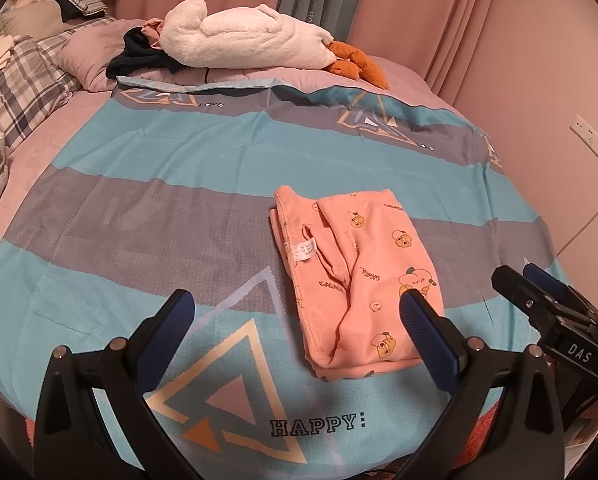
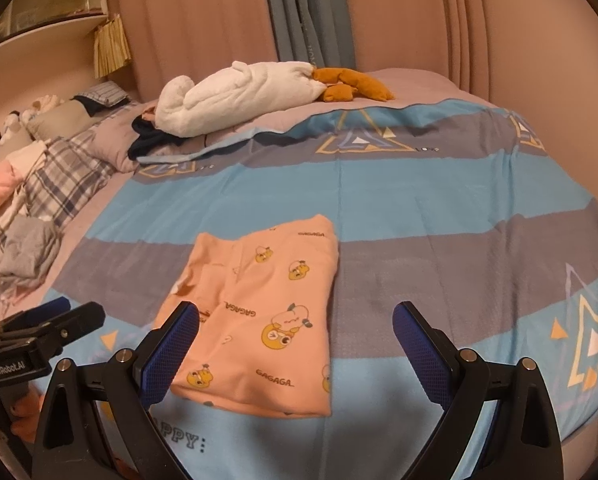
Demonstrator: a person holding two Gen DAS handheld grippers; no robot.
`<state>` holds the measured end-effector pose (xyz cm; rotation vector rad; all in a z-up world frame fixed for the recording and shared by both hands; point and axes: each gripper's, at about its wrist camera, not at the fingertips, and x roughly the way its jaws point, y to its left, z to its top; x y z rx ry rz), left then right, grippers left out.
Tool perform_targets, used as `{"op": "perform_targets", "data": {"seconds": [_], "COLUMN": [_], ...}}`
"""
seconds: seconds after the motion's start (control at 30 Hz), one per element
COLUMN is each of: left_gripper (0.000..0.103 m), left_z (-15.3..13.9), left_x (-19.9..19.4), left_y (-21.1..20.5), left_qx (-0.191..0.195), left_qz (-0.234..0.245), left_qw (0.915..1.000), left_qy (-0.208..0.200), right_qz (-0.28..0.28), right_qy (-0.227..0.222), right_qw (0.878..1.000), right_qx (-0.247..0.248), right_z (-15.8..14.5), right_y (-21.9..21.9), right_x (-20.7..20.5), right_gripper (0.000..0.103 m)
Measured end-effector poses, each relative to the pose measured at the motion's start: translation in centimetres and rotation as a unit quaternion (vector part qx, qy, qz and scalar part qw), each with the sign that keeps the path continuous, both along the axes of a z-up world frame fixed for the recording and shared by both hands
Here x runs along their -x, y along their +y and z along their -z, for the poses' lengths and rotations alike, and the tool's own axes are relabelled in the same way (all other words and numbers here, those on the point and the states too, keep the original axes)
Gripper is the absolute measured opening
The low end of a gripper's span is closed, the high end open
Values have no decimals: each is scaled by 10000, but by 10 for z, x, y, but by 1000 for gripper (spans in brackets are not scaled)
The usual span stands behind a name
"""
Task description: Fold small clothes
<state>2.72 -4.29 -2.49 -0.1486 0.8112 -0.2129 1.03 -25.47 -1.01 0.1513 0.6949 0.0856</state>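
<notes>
A small peach garment printed with yellow cartoon figures lies folded into a rectangle on the blue and grey bed cover; its white label faces up. My left gripper hovers over the cover just left of the garment, open, its right finger over the garment's near right corner. In the right wrist view the same garment lies flat, and my right gripper stands open above its near edge, nothing between the fingers. The right gripper also shows at the left view's right edge.
A white plush toy with orange feet lies at the far side of the bed, with a dark garment beside it. Plaid pillows and a grey cloth pile sit at the left. Pink curtains and a wall socket lie beyond.
</notes>
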Motion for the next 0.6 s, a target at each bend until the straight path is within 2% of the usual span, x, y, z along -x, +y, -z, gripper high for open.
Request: {"op": "perform_targets", "data": {"seconds": [0.6], "left_gripper": [103], "left_z": [-1], "left_x": [1], "left_y": [-7], "left_qx": [-46], "left_qz": [79], "left_qw": [9999], "left_qy": [-47], "right_qz": [218], "right_qy": [123], "right_qw": [9997], "right_qx": [68], "right_z": [7], "right_y": [-5], "right_x": [0], "right_gripper": [97]}}
